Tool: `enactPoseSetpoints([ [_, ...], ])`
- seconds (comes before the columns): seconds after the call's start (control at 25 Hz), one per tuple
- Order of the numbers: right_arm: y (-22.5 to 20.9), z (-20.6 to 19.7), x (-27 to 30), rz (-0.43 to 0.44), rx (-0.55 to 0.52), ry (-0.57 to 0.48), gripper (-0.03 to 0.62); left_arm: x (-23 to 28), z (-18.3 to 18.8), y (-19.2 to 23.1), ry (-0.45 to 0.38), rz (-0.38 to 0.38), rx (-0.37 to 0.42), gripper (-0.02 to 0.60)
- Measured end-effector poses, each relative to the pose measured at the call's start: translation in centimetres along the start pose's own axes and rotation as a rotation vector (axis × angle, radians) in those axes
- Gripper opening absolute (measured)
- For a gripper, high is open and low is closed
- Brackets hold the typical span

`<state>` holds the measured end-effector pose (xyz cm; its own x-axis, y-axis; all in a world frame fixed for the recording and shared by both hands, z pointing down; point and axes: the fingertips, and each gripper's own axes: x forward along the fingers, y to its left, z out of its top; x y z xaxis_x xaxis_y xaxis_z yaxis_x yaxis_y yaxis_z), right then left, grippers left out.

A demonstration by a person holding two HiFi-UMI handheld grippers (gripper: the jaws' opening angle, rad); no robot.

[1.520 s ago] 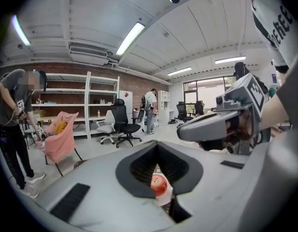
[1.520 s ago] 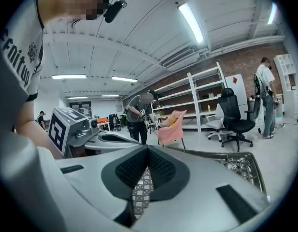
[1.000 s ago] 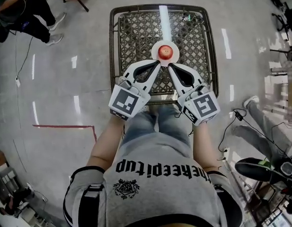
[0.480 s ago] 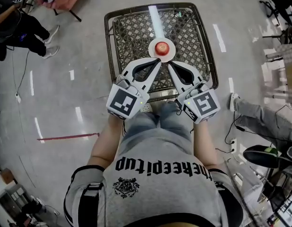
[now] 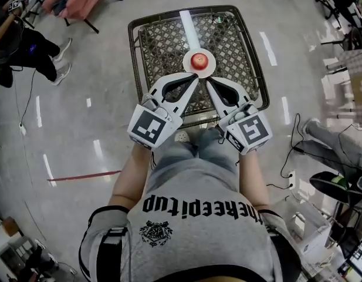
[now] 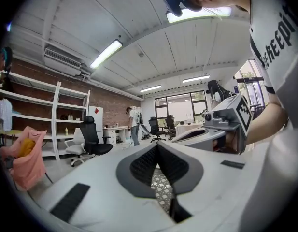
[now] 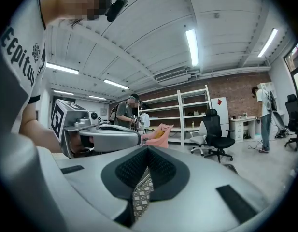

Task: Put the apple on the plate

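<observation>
The left claw (image 5: 196, 77) and right claw (image 5: 207, 81) have lifted slightly, both closed and empty. The apple (image 5: 199, 59) sits on the plate (image 5: 189, 67) just beyond them.

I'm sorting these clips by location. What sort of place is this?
Probably an open office or lab workspace: swivel office chairs, open shelving against a brick wall, and strip lights on a white panelled ceiling.

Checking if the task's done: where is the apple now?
Head view: the apple sits on the white plate at the middle of the lattice table, just beyond the left gripper and right gripper.
</observation>
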<state>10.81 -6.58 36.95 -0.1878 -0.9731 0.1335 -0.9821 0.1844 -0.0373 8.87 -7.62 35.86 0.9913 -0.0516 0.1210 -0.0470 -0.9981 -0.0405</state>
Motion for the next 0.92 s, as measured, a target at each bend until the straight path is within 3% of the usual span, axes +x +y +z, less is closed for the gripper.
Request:
enactPoseSetpoints([
  [0.64, 1.3, 0.9, -1.2, -0.003, -0.016, -0.014, 0.003, -1.1, 1.4, -1.5, -0.034, -0.031, 0.006, 0.015],
  [0.92, 1.2, 0.4, -1.0, -0.004, -0.023, -0.013, 0.003, -0.7, 0.2, -1.6, -0.019, -0.039, 0.011, 0.015],
])
